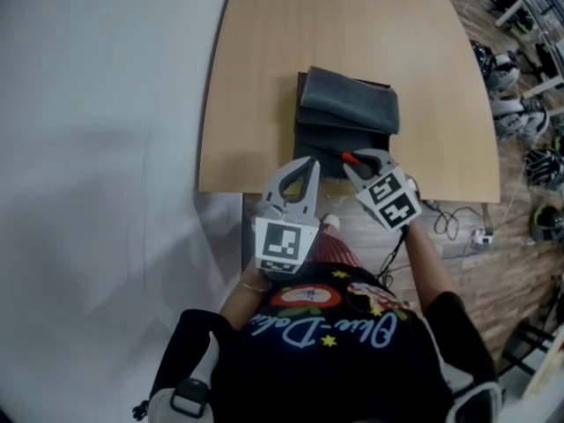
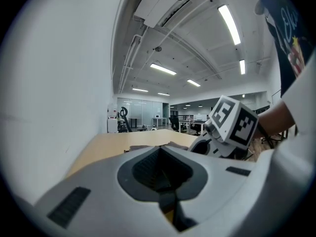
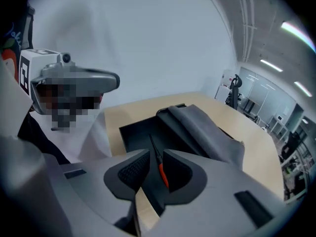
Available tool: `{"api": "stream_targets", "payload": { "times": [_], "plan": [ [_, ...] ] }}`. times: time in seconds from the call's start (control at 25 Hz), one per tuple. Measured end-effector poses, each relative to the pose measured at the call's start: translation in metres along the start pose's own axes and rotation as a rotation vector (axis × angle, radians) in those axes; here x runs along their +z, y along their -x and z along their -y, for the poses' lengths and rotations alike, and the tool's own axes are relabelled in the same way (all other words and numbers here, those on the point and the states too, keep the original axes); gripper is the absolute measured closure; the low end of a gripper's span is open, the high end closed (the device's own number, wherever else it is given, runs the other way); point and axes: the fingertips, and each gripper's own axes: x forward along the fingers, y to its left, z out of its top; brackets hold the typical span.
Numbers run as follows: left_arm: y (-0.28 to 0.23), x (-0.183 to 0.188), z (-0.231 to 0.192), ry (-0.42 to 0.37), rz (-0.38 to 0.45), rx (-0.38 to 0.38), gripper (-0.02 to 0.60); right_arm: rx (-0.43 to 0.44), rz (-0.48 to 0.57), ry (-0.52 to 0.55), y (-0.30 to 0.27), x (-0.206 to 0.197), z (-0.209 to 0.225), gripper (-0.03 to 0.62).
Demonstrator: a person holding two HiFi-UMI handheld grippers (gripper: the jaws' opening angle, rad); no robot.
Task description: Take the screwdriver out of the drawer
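Cursive on the black shirt [image 1: 326, 324] runs upside down and can't be read. Each gripper's cube wears square black-and-white markers. The left gripper [image 1: 308, 169] hangs level by the near-left corner of the open black drawer [image 3: 132, 130], jaws pressed together, nothing between them. Inside the drawer lies the screwdriver [image 3: 159, 165], thin dark shaft, orange-red handle. The right gripper [image 3: 155, 157] tips steeply down over it, ribbed pads apart on either side, not squeezing. A grey cloth [image 3: 202, 127] drapes over the drawer's far side.
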Motion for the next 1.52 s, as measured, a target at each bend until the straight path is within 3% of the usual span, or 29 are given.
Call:
{"api": "stream_targets", "payload": {
  "times": [0.4,0.52,0.64,1.16,1.52],
  "plan": [
    [-0.006,-0.003,-0.014,0.010,0.000,0.025,0.581,0.084,-0.196,0.099,-0.048,-0.022,0.012,0.505],
    [-0.004,-0.004,-0.021,-0.009,-0.003,0.038,0.581,0.129,-0.207,0.116,-0.056,-0.022,0.007,0.493],
    [-0.002,-0.002,-0.028,0.029,0.007,0.061,0.581,0.154,-0.231,0.125,-0.064,-0.024,0.003,0.493],
    [0.005,-0.005,-0.044,0.036,0.004,0.127,0.581,0.156,-0.326,0.172,-0.088,-0.039,0.020,0.491],
    [0.013,-0.005,-0.050,0.030,-0.007,0.163,0.581,0.206,-0.326,0.173,-0.088,-0.036,0.020,0.497]
  ]
}}
